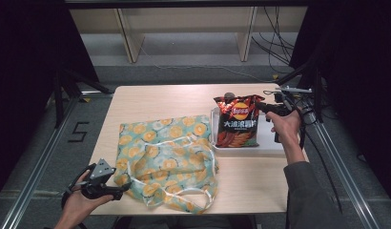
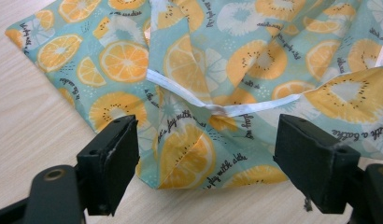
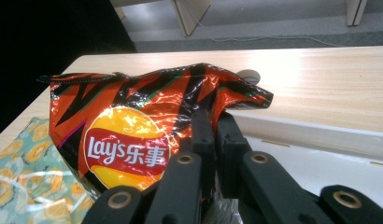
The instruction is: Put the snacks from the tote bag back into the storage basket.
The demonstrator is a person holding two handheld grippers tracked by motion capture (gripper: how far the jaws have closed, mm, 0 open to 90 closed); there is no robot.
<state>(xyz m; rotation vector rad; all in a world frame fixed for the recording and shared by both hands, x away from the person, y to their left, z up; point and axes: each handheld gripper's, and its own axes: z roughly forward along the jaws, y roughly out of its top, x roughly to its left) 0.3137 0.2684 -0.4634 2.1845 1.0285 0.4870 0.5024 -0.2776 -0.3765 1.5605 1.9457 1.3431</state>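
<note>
Fingers (image 3: 203, 135) of the right gripper (image 3: 213, 140) pinched tight on the edge of the glossy orange-and-black crisp bag (image 3: 133, 126), which stands in the shallow white plastic tray (image 1: 270, 138) at the table's right side — its lower half is cut off by the jaws. The left gripper (image 2: 203, 163) gapes wide, holding nothing, at the near corner of the teal orange-slice print fabric bag (image 2: 203, 60), whose far edges run out of frame.

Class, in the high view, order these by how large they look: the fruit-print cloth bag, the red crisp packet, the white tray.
1. Fruit-print turquoise cloth bag
2. White rectangular tray, partly covered, so unsure against the packet
3. Red foil crisp packet
</note>
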